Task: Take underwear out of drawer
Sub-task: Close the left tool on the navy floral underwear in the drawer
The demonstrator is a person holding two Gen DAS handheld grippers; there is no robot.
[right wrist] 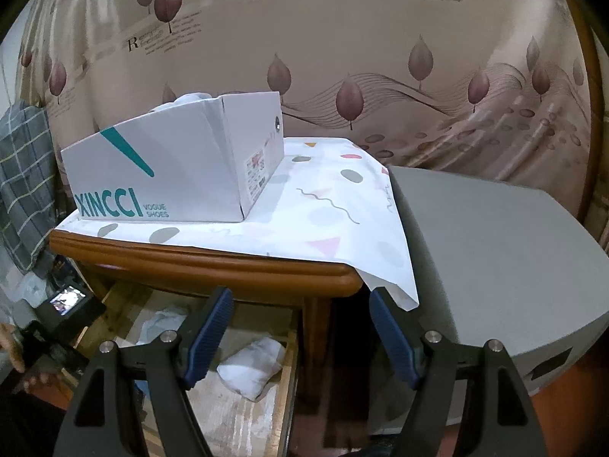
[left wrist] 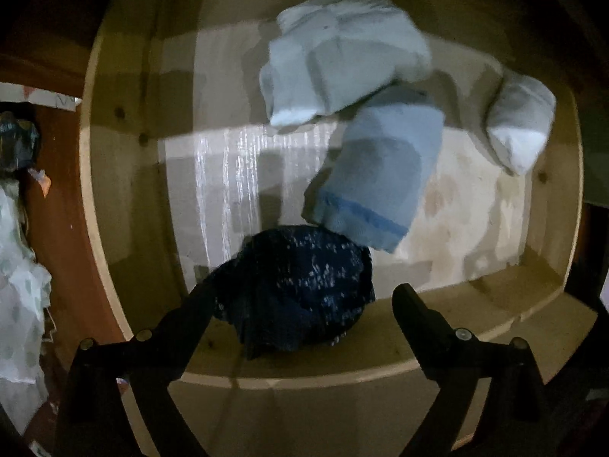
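Inside the drawer (left wrist: 125,175), your left gripper (left wrist: 300,301) points steeply down over the dark underwear (left wrist: 297,289) by the near wall, fingers (left wrist: 409,304) wide apart, one at each side of the bundle, not pressing yet. Sink a bit more, centre the bundle, then pinch deep into the cloth so no loose fold slips. Avoid the blue pair (left wrist: 377,175) touching its far edge. Right gripper (right wrist: 300,335) hangs by the bench (right wrist: 205,266), fingers apart, empty; keep it clear.

Leaf-print curtain (right wrist: 380,57) behind wooden table (right wrist: 205,266)
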